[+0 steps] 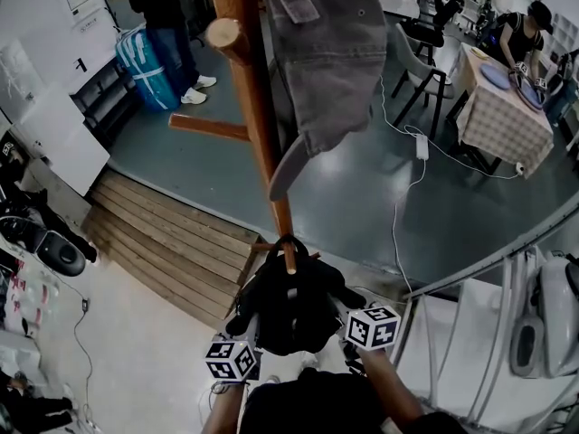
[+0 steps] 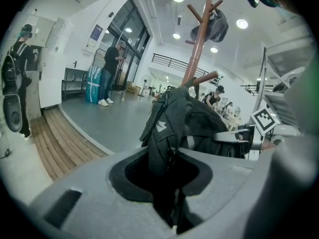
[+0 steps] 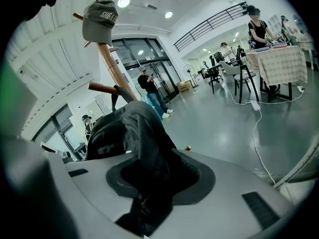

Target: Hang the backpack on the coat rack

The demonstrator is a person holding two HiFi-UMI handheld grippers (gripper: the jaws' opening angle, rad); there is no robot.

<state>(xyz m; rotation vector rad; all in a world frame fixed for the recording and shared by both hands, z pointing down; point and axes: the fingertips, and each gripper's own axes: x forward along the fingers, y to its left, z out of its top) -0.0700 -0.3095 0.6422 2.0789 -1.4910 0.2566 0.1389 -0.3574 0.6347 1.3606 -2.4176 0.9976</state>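
Note:
In the head view a black backpack (image 1: 289, 307) hangs low against the wooden coat rack (image 1: 258, 107). Its top loop (image 1: 289, 240) arches over the tip of a lower peg (image 1: 289, 259). My left gripper (image 1: 254, 334) is shut on the backpack's left side and my right gripper (image 1: 347, 320) on its right side. In the left gripper view a black strap of the backpack (image 2: 182, 118) runs down between the jaws of the left gripper (image 2: 167, 159). The right gripper (image 3: 144, 176) likewise pinches dark fabric of the backpack (image 3: 130, 128). A grey cap (image 1: 330, 52) hangs on an upper peg.
Two more pegs (image 1: 226, 36) stick out to the left higher up the pole. A wooden step (image 1: 172, 242) lies to the left. A person (image 1: 167, 25) stands by a blue bag (image 1: 145, 66). On the right are a chair (image 1: 421, 66), a checked table (image 1: 502, 107) and a white floor cable (image 1: 407, 188).

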